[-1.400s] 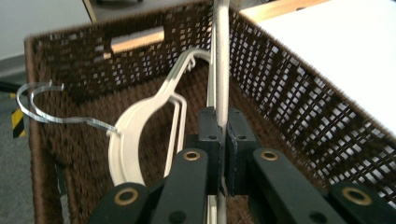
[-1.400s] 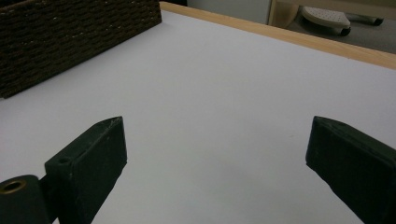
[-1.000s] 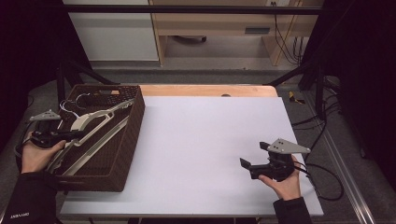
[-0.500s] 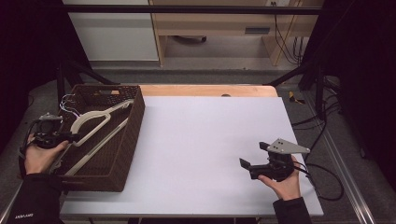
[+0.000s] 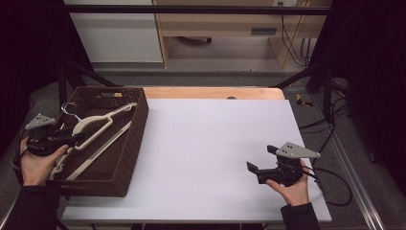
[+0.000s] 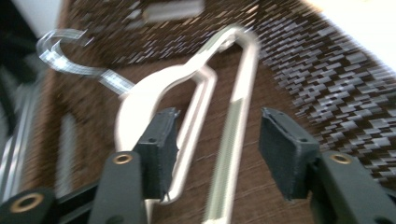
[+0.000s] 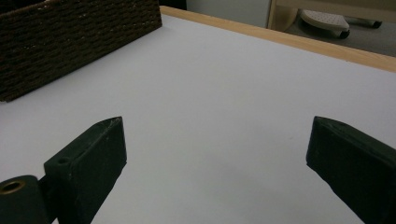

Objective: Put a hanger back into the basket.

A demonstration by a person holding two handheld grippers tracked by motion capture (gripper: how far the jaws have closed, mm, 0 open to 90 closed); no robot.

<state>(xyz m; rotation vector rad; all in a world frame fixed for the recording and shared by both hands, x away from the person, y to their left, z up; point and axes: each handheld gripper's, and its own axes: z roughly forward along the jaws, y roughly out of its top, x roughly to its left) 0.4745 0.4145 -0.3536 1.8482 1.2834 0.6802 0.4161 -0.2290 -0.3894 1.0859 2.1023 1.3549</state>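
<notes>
A cream hanger (image 5: 103,120) with a clear hook lies slanted in the dark wicker basket (image 5: 136,124) at the table's left. My left gripper (image 5: 72,140) sits at the basket's left rim by the hanger's hook end. Its jaws have just been opening. In the left gripper view the left gripper (image 6: 217,126) stands open. The hanger (image 6: 140,93) and its straight bar pass below the gap without touching the pads. My right gripper (image 5: 262,158) rests open on the white table (image 5: 206,139) at the front right, and the right gripper (image 7: 217,135) has nothing between its fingers.
A second pale hanger bar (image 5: 95,153) lies in the basket under the first. The basket's woven wall (image 7: 70,37) stands at the far left in the right gripper view. A wooden strip (image 5: 210,92) edges the table's far side. Cables (image 5: 335,187) trail off the right edge.
The left gripper's jaws have opened and let go of the hanger, which now rests in the basket. The left hand shifted slightly. The right gripper has not moved.
</notes>
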